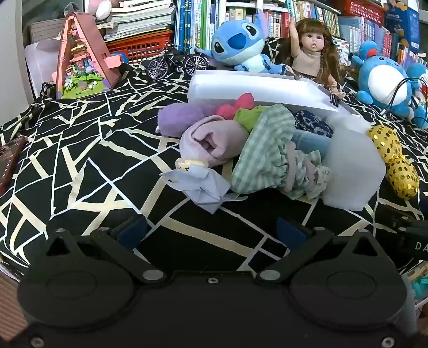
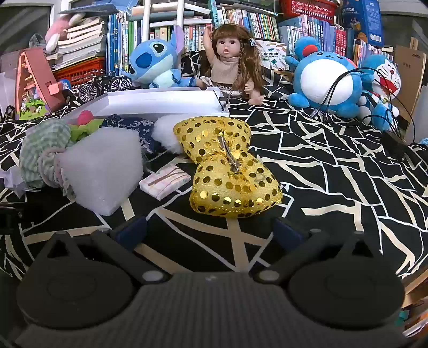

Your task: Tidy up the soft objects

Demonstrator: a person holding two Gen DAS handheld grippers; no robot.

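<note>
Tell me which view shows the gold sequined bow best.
The right wrist view: the puffy gold sequined fabric bow lies whole and central, its metal clip visible. The left wrist view catches only part of it at the right edge.

Glossy gold-sequinned fabric bow [image 2: 230, 171], matt white foam block [image 2: 104, 167], green gingham cloth [image 1: 267, 150], printed cotton bedspread [image 2: 334, 171].

A doll [image 2: 230, 61] sits before packed bookshelves [image 2: 240, 21], with a toy bicycle [image 1: 178, 63] and triangular diorama [image 1: 81, 61] nearby.
</note>
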